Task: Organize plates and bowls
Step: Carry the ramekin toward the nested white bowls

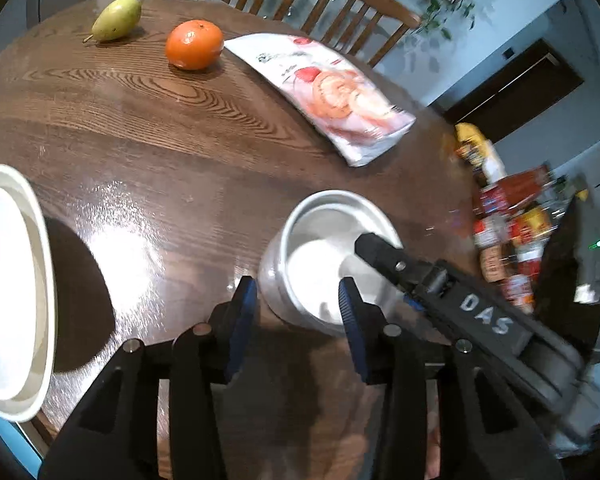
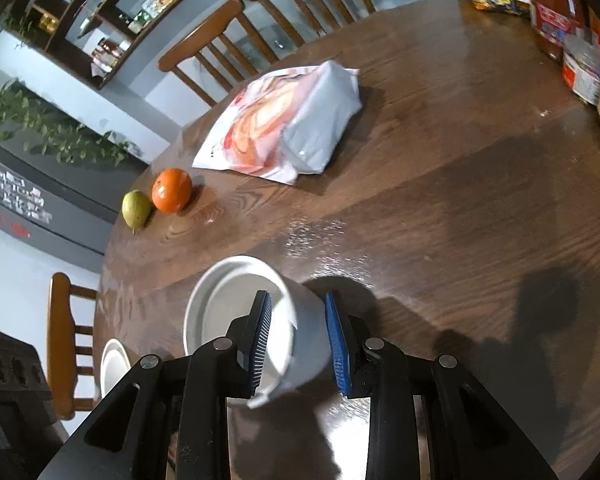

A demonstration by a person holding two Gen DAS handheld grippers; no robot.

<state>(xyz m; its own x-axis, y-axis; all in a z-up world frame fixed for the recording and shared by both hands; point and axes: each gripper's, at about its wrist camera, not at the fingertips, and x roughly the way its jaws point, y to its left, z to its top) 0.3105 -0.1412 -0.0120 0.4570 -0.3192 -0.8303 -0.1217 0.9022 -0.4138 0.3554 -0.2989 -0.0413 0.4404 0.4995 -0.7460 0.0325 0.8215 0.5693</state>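
— White and deep, the round ceramic bowl [image 2: 236, 320] sits on the dark wooden table [image 2: 440, 208] — nothing inside it.
— Who holds it?
— The right gripper [image 2: 298, 344], pointing down at a slant, clamps its wall, one pad inside, one outside.
— And the left gripper [image 1: 298, 312]?
— Parted, the bowl's wall between its pads, unpressed. Stacked white plates [image 1: 8, 288] lie at the table's edge.

Our right gripper [image 2: 296, 344] is clamped on the bowl's [image 2: 236, 320] wall; our left gripper [image 1: 300, 312] stands slightly open, gripping nothing.
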